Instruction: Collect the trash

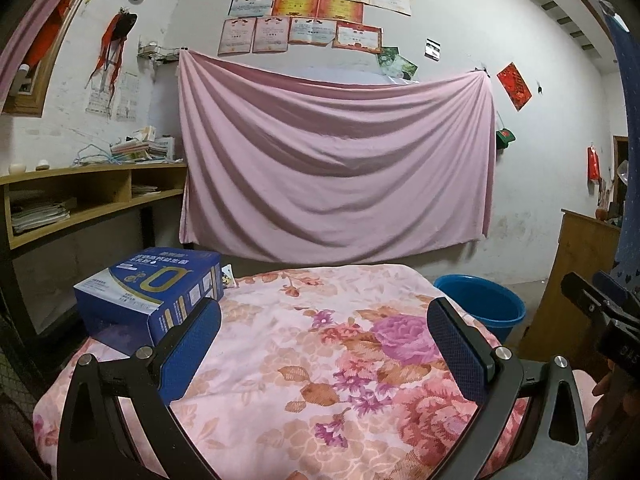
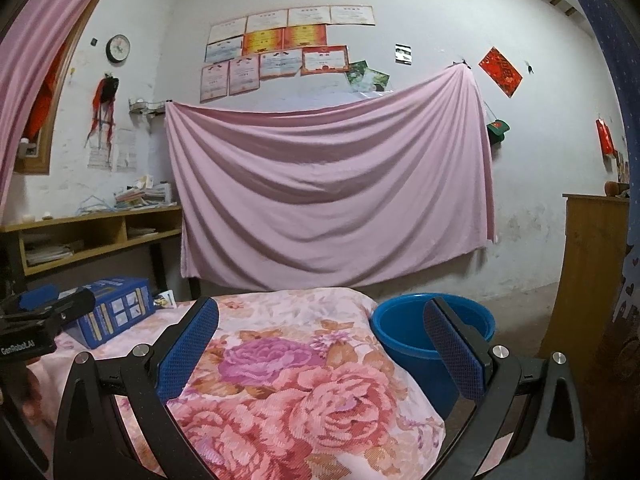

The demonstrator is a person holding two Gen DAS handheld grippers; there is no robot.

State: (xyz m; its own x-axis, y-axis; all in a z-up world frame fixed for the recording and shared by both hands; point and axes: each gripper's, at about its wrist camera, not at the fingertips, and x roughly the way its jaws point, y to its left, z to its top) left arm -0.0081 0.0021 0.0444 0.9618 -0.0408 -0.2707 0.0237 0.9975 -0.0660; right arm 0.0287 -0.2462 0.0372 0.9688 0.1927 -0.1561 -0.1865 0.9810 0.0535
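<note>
A blue cardboard box (image 1: 150, 292) with gold print lies on the floral cloth (image 1: 304, 356) at the table's far left; in the right wrist view the box (image 2: 112, 310) shows at the left. A small printed packet (image 1: 228, 278) sits just behind it, seen again as the packet (image 2: 165, 300). My left gripper (image 1: 324, 322) is open over the cloth, its left finger close beside the box. My right gripper (image 2: 322, 320) is open too, nothing between its fingers. A blue bucket (image 2: 434, 332) stands on the floor past the table's right corner, also the bucket (image 1: 482, 306).
A pink sheet (image 1: 336, 160) hangs on the far wall. A wooden shelf desk (image 1: 92, 196) with papers stands at the left. A wooden cabinet (image 2: 592, 264) is at the right. The other gripper (image 1: 604, 320) shows at the right edge, held by a hand.
</note>
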